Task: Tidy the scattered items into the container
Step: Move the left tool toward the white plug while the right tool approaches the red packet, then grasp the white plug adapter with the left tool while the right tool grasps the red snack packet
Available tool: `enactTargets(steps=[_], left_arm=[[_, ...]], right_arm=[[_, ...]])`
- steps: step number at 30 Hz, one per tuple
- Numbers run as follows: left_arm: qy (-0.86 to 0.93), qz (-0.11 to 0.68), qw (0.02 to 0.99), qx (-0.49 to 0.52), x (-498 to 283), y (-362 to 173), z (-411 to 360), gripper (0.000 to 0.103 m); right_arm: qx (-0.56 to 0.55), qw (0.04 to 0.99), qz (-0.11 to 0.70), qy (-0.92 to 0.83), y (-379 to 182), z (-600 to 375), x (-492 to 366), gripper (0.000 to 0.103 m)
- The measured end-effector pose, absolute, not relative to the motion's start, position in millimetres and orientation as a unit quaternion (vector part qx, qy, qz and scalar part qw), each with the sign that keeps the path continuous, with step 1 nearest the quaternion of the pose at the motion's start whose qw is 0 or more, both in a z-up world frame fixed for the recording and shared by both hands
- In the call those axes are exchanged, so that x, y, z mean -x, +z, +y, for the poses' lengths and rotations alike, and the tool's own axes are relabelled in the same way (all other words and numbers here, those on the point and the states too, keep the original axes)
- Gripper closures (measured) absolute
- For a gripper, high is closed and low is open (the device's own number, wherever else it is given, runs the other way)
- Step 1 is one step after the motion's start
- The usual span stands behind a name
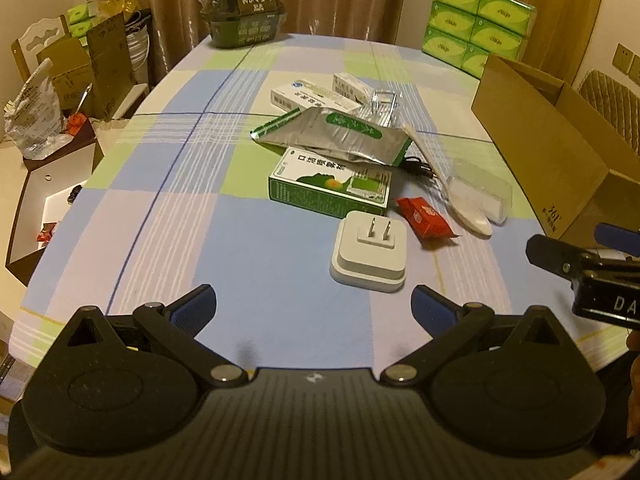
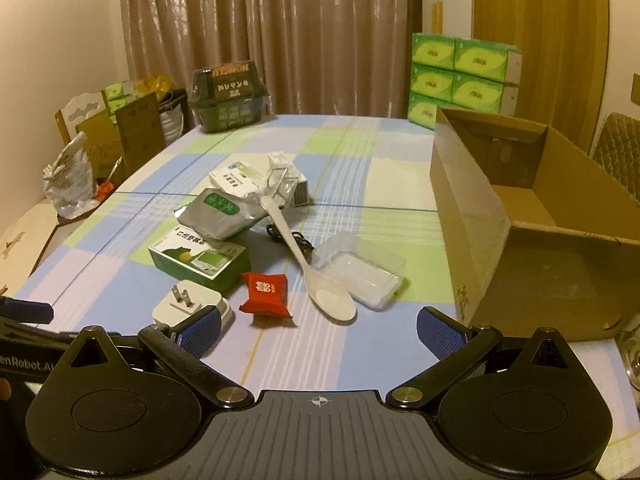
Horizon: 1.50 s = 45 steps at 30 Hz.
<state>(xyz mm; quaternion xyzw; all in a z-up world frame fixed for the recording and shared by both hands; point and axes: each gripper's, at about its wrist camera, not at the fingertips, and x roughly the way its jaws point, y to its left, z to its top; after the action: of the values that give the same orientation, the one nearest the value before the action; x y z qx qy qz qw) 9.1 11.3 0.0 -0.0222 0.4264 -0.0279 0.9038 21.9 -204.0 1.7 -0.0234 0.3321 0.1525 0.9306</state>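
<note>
Cardboard box empty; items scattered beside it, both grippers open.

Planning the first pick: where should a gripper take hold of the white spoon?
Grip the spoon mid-handle from above, fingers across its narrow width. The handle lies raised over the black cable, while the bowl end sits flat and wide on the table.

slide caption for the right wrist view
Open right gripper faces scattered items beside an empty cardboard box.

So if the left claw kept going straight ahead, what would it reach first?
Probably the white plug adapter, lying prongs-up just ahead of the open left claw; the green box sits behind it. Depth is approximate.
</note>
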Motion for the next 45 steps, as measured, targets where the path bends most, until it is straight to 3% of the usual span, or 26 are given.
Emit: enactTargets(steps=[13, 26, 30, 34, 37, 45], left_arm=[[-0.064, 0.439, 0.896, -0.012, -35.4, -23.6, -0.6, 0.003], [-0.123, 0.450, 0.883, -0.042, -75.7, -50.5, -28.9, 0.026], [-0.130, 0.448, 0.883, -0.052, -81.0, -55.2, -33.3, 0.039], [-0.137, 0.444, 0.884, -0.049, -85.7, -57.7, -32.0, 0.042], [-0.145, 0.441, 0.884, -0.049, -87.0, -58.0, -30.2, 0.042], [-0.130, 0.438, 0.887, -0.062, -77.7, -53.1, -10.1, 0.043]], right_arm=[[0.027, 0.924, 0.349, 0.151, -18.4, -205.4, -47.3, 0.002], [0.037, 0.916, 0.359, 0.173, -33.8, -204.2, -64.0, 0.002], [0.034, 0.913, 0.361, 0.184, -36.8, -199.6, -69.9, 0.002], [0.030, 0.912, 0.362, 0.192, -38.1, -193.8, -74.5, 0.002], [0.031, 0.907, 0.367, 0.203, -40.4, -187.7, -76.9, 0.018], [0.030, 0.895, 0.381, 0.230, -51.3, -163.1, -86.0, 0.032]])
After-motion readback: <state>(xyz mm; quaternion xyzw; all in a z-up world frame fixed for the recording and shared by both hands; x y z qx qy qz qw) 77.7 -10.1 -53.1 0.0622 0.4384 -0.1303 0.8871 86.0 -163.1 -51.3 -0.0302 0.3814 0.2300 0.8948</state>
